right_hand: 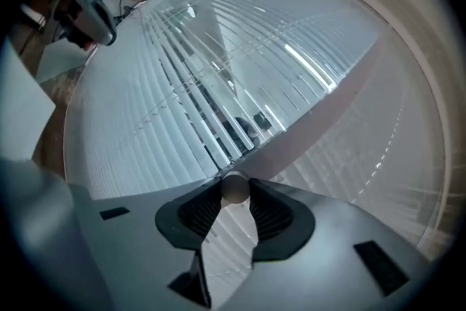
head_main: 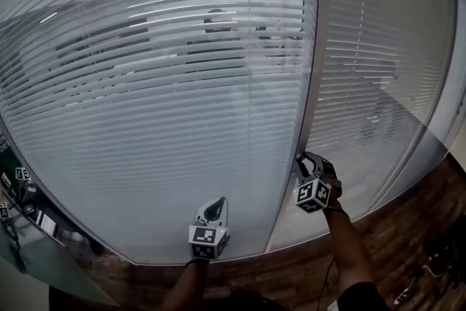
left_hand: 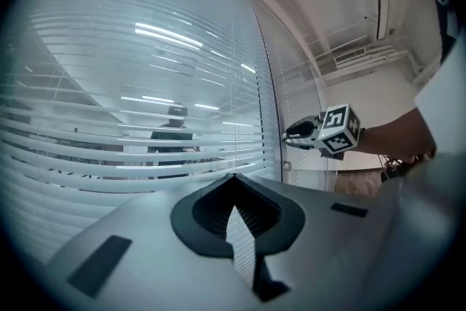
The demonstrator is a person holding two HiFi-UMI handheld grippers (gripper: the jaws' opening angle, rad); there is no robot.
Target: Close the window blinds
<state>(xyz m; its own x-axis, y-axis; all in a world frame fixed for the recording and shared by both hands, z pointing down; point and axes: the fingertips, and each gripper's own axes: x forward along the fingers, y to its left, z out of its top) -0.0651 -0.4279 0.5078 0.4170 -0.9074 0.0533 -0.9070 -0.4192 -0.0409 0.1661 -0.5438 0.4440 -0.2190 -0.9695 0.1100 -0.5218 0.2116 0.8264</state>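
My left claw [left_hand: 233, 177] is closed, tips together with nothing between them, and it faces the white horizontal slatted window blinds [head_main: 167, 105], whose slats stand partly open in the left pane. At the grey upright frame post [head_main: 312, 69], my right claw [right_hand: 234, 194] is clamped on a small pale round knob [right_hand: 234, 187].

Left tool [left_hand: 231, 180]: jaws together at tips, nothing between them, pointing level, held low at centre. Left forearm [head_main: 188, 284] reaches straight forward. Right tool [right_hand: 234, 194]: jaws clamped on small round knob [right_hand: 234, 184], tilted about own axis, higher than left tool and well apart. Right forearm [head_main: 348, 247] extended, bare to dark sleeve.
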